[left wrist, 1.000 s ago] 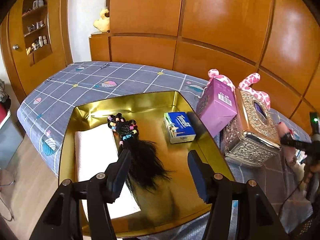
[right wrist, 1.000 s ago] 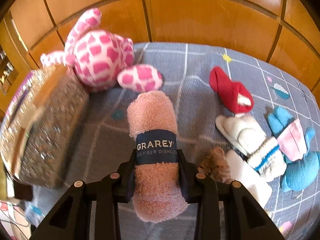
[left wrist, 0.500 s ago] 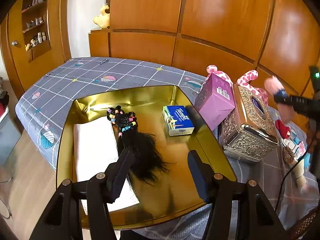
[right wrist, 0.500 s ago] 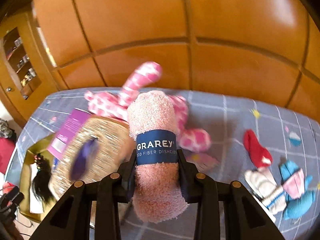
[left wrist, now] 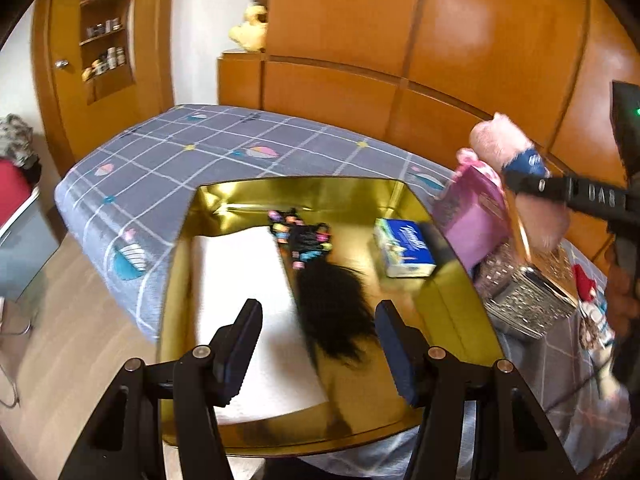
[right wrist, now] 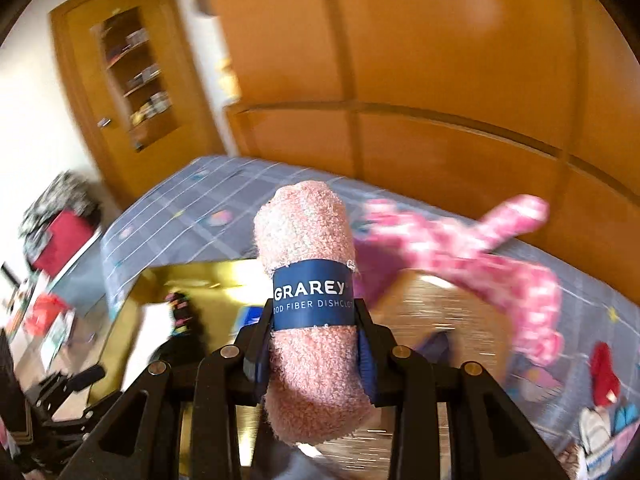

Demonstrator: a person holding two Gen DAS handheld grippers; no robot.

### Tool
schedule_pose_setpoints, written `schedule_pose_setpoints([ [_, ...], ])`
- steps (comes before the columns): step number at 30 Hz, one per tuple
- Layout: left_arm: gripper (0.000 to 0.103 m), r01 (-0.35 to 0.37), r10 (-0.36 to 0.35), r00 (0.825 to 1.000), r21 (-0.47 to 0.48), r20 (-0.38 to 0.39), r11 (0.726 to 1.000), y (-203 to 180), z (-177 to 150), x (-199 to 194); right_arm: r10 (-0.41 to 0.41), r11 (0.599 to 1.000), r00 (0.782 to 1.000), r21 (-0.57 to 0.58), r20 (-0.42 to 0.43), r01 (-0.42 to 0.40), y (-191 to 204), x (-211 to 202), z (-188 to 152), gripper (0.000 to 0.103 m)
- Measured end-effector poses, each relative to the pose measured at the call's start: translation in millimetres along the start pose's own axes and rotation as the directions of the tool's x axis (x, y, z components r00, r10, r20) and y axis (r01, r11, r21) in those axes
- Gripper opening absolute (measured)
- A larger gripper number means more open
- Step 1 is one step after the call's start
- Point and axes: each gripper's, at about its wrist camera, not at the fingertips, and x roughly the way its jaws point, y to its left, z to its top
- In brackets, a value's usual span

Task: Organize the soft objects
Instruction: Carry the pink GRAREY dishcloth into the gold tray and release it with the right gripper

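Since half a second ago we have carried the pink dishcloth roll leftward, and it now hangs above the silver tissue box, just right of the gold tray. Our right gripper pinches the roll at its blue paper band (both jaws press its sides), its fuzzy far end jutting well past the fingertips. Our left gripper hovers with jaws spread over the tray's near part, above the black hairpiece and white cloth, holding nothing.
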Motion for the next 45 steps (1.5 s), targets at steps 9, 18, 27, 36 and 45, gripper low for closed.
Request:
schedule_pose_setpoints([
  [9, 0.059, -0.097, 0.101, 0.995, -0.130, 0.025, 0.987, 51.4, 3.9, -4.0, 0.098, 0.984, 0.987, -0.137, -0.129, -0.115, 82.4, 43.5, -33.7, 0.034],
  [18, 0.059, -0.127, 0.132, 0.991, -0.167, 0.020, 0.978, 63.4, 1.5, 0.3, 0.043, 0.976, 0.977, -0.202, -0.210, -0.086, 117.1, 75.8, -74.2, 0.035],
  [27, 0.060, -0.140, 0.146, 0.989, -0.176, 0.022, 0.974, 64.9, 1.0, 1.1, -0.050, 0.973, 0.980, -0.231, -0.193, 0.004, 115.9, 83.0, -86.3, 0.046],
  [36, 0.060, -0.141, 0.147, 0.989, -0.179, 0.022, 0.974, 65.3, 0.7, 0.4, -0.086, 0.964, 0.993, -0.256, -0.076, 0.064, 126.5, 49.2, -76.6, 0.050],
  [45, 0.060, -0.145, 0.153, 0.988, -0.185, 0.032, 0.972, 66.1, 0.5, -3.5, -0.112, 0.950, 0.994, -0.293, 0.010, 0.110, 141.5, 25.0, -70.7, 0.050],
])
